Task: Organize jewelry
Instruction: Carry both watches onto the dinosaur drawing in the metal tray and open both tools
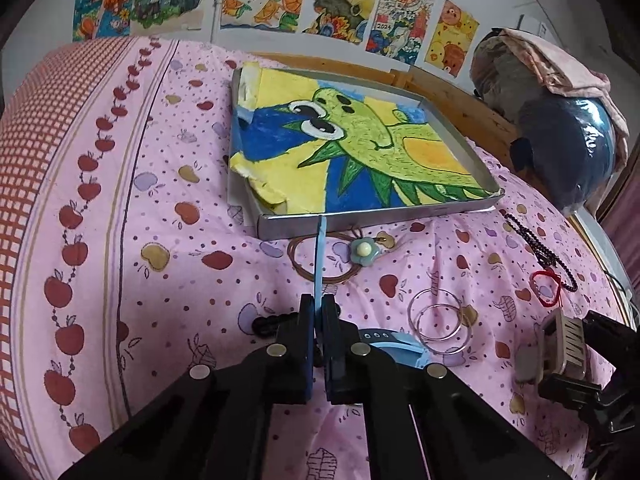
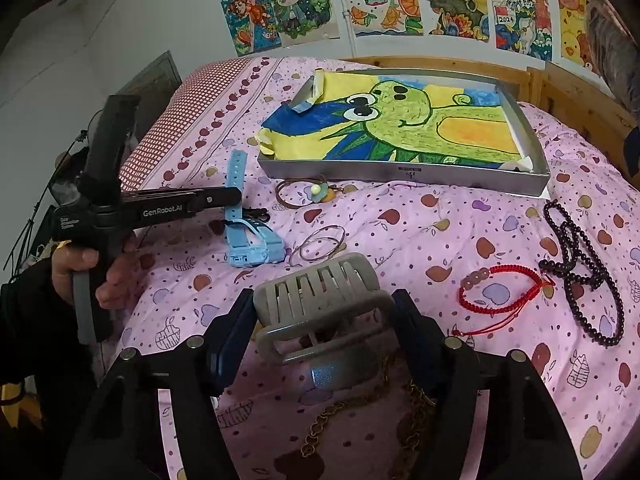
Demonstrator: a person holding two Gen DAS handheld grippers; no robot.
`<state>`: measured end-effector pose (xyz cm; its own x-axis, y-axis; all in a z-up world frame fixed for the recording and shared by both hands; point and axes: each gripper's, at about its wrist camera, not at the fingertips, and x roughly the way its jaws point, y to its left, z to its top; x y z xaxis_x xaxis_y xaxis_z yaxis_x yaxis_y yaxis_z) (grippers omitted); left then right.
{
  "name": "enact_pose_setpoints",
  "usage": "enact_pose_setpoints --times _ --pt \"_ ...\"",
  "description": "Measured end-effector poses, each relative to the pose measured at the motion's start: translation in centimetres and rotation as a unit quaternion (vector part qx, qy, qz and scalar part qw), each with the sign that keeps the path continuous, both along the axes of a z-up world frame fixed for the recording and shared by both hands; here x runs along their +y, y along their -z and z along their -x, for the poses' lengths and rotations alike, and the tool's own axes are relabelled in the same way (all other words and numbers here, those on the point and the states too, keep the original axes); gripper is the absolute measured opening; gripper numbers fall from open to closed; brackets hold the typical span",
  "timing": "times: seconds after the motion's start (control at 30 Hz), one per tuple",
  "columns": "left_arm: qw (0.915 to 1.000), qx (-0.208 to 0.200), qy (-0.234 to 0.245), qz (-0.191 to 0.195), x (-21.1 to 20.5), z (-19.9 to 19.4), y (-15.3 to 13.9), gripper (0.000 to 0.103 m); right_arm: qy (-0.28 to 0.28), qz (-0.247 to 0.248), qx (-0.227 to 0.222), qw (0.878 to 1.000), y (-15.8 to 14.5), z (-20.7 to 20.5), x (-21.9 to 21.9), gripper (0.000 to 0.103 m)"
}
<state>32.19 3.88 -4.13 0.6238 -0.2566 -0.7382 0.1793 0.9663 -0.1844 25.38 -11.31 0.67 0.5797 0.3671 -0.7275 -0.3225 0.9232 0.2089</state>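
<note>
Left tongs [image 1: 318, 320] pinch a blue watch strap [image 1: 320, 256]; right tongs [image 2: 320, 320] grip a grey hair claw [image 2: 320, 304]. Lift both cleanly toward the tray [image 2: 400, 172] at twelve o'clock.

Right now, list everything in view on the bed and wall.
tray: one, silver, on the bedspread, lined with a green dinosaur drawing
watch: one, light blue, strap pinched in the left claw
hair clip: one, grey, between the right claw's fingers
rings: two, silver, overlapping, beside the watch
cord necklace: one, brown with a flower pendant, in front of the tray
red bracelet: one, right of the hair clip
bead string: one, dark, far right
chain: one, bronze, under the right claw
drawings: several, colourful, on the wall
left claw: shut
right claw: on the hair clip
hand: one, holding the left handle
</note>
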Motion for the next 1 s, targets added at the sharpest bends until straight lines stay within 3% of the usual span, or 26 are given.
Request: enact_pose_setpoints --times 0.27,0.53,0.77,1.0 --pt "0.9992 -0.028 0.004 -0.027 -1.2 1.9 -2.4 0.004 0.010 -0.004 -0.024 1.000 -1.3 0.7 -0.4 0.063" --pt "0.9990 -0.044 -0.003 -0.011 -1.0 2.8 -6.2 0.004 0.021 -0.018 -0.060 0.998 -4.3 0.8 -1.1 0.063" --pt "0.9978 -0.065 -0.007 0.004 -0.5 0.8 -9.0 0.004 0.034 -0.035 -0.078 0.996 -6.3 -3.2 -0.9 0.063" --pt "0.9955 -0.091 -0.027 0.002 -0.5 -3.9 -10.4 0.004 0.070 -0.052 -0.063 0.994 -5.7 -9.6 -0.6 0.063"
